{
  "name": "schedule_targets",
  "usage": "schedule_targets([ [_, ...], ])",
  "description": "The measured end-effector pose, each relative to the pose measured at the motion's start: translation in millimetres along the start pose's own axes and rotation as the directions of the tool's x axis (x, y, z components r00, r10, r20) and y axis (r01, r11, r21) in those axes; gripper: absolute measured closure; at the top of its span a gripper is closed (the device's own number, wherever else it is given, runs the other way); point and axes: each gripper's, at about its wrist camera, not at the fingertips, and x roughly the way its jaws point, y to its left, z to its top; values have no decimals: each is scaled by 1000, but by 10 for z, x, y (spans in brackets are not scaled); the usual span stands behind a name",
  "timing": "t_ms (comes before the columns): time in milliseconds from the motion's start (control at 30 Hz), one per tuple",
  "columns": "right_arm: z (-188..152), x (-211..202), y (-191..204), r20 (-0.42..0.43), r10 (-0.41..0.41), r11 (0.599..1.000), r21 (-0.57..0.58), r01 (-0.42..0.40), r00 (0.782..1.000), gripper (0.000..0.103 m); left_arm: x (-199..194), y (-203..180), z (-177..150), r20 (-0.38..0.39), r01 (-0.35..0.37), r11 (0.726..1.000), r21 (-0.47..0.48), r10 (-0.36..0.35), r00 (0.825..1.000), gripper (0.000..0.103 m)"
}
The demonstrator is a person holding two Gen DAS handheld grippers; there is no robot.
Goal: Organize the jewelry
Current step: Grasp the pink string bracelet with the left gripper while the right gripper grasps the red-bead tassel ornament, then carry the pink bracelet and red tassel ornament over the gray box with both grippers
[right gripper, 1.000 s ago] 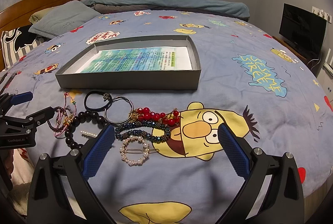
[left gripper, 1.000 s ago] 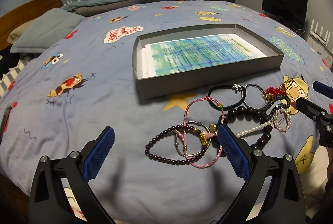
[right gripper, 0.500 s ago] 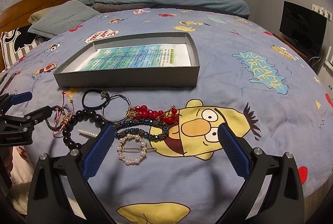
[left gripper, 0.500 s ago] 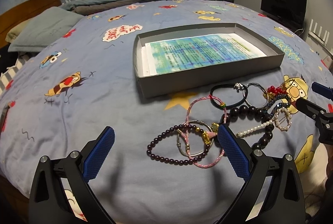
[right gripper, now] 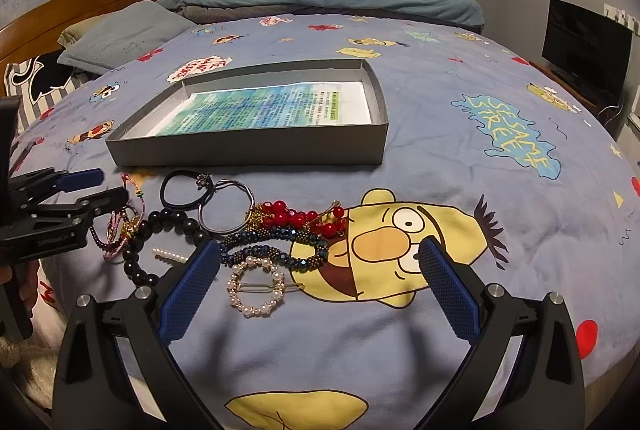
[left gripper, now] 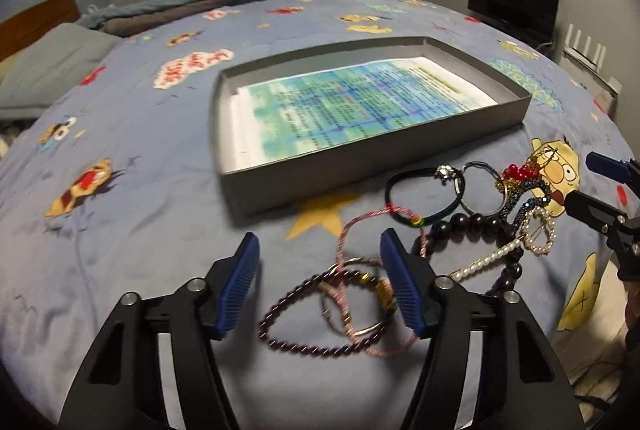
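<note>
Narrower now on my left gripper: its blue pads were spread wide half a second ago and have come in to a medium gap, nothing between them, hovering just above the bedspread. Right gripper sits wide open and empty, no change there. Under my left, the tangle: dark purple bead bracelet, silver bangle and pink cord bracelet, the cord's long loop running away from me toward the gray box. That cluster lies just ahead and slightly right of my left fingertips, so the left is the nearer hand. Pearl hair clip lies between the right gripper's fingers. Box wall stands close beyond the jewelry; open bedspread to the left gives me room to swing.
</note>
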Motion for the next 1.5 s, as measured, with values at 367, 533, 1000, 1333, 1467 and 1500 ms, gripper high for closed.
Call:
schedule_targets([
  [367,12,80,-137,-6,5,998,59,-5,1000,21,55,-86,63,13,56,998,36,-56,998,99],
  [533,37,177,-169,-21,25,996,82,-23,999,40,-55,-105,61,47,64,997,45,-66,997,99],
  [1000,158,340,-153,-19,42,994,105,-40,999,101,-93,-107,73,49,78,996,52,-81,996,99],
  [1333,394,75,-53,62,58,998,35,-60,996,102,-320,-67,259,108,106,992,66,-113,988,99],
  [1467,552,-72,-2,102,67,998,6,-68,993,102,-455,-36,395,151,111,991,69,-120,981,99],
  [1500,580,-100,7,110,67,998,1,-68,992,102,-481,-28,423,158,112,991,70,-122,980,99],
])
